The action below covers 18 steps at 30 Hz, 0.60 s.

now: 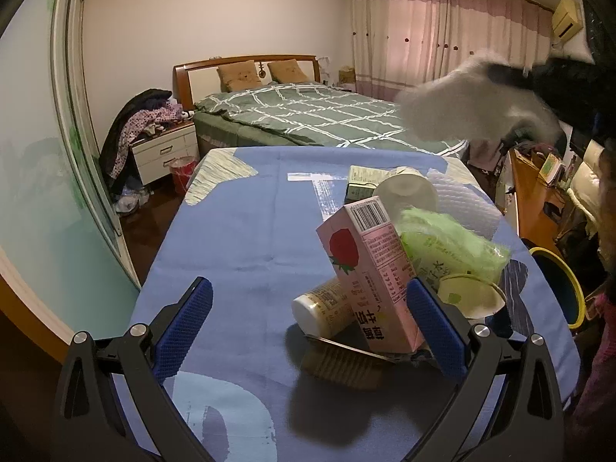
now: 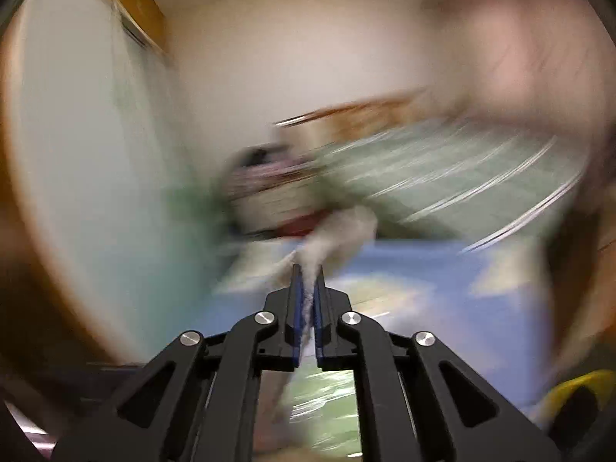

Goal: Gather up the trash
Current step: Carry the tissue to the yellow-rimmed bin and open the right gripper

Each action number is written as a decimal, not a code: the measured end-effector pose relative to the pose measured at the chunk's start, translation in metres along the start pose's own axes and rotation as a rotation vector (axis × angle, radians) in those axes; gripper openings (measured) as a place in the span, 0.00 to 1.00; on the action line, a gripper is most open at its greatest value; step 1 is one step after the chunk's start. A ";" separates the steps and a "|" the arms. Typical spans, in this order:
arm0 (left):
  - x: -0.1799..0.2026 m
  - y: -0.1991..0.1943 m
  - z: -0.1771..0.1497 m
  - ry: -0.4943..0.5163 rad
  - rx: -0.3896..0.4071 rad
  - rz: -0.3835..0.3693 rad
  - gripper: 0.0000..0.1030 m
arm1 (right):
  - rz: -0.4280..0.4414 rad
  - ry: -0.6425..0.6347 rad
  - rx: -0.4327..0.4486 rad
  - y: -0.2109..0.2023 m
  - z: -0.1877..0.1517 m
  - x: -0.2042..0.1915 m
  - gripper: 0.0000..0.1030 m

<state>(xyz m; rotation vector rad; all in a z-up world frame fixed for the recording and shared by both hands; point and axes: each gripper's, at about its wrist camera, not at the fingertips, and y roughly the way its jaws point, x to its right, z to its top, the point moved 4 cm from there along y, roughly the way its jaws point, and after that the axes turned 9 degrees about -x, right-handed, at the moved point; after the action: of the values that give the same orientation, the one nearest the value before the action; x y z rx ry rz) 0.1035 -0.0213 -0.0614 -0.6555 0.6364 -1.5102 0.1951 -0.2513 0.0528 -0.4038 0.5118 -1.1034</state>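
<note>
A heap of trash lies on the blue-clothed table: a pink strawberry carton, a cream bottle on its side, a crumpled green bag, a paper cup, a white roll, a small green box and a white foam sheet. My left gripper stands open just in front of the heap, its right finger beside the carton. My right gripper is shut on a grey fluffy wad. The left wrist view shows that wad blurred, above the table's far right.
A bin with a yellow rim stands off the table's right edge. Beyond the table is a bed with a green quilt, and a nightstand piled with clothes. A desk is at the right. The right wrist view is heavily motion-blurred.
</note>
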 end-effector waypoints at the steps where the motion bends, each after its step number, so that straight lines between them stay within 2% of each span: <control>1: 0.000 -0.001 0.000 0.002 0.002 -0.004 0.96 | 0.051 0.026 -0.022 0.002 -0.001 0.003 0.05; 2: 0.002 -0.001 0.000 0.008 0.003 -0.004 0.96 | 0.125 0.069 -0.053 0.004 -0.003 0.009 0.05; 3: 0.002 0.000 0.000 0.009 0.002 -0.005 0.96 | 0.083 0.074 -0.044 0.001 -0.004 0.014 0.05; 4: 0.004 0.001 0.000 0.011 -0.001 -0.009 0.96 | -0.005 0.057 -0.015 -0.005 -0.006 0.019 0.05; 7: 0.009 0.005 0.001 0.019 -0.007 -0.016 0.96 | -0.007 0.097 -0.026 -0.015 -0.019 0.037 0.05; 9: 0.014 0.008 0.002 0.027 -0.012 -0.023 0.96 | -0.102 0.100 -0.013 -0.024 -0.030 0.055 0.05; 12: 0.024 0.014 0.004 0.036 -0.021 -0.032 0.96 | -0.141 0.150 -0.021 -0.041 -0.051 0.085 0.05; 14: 0.031 0.016 0.006 0.036 -0.024 -0.050 0.96 | -0.222 0.186 -0.015 -0.057 -0.068 0.110 0.05; 18: 0.039 0.011 0.008 0.037 -0.007 -0.081 0.96 | -0.306 0.282 -0.008 -0.083 -0.109 0.152 0.06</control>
<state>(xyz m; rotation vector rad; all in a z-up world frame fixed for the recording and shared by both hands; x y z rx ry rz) 0.1157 -0.0609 -0.0631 -0.6663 0.6503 -1.5988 0.1251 -0.4300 -0.0194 -0.3418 0.7190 -1.4662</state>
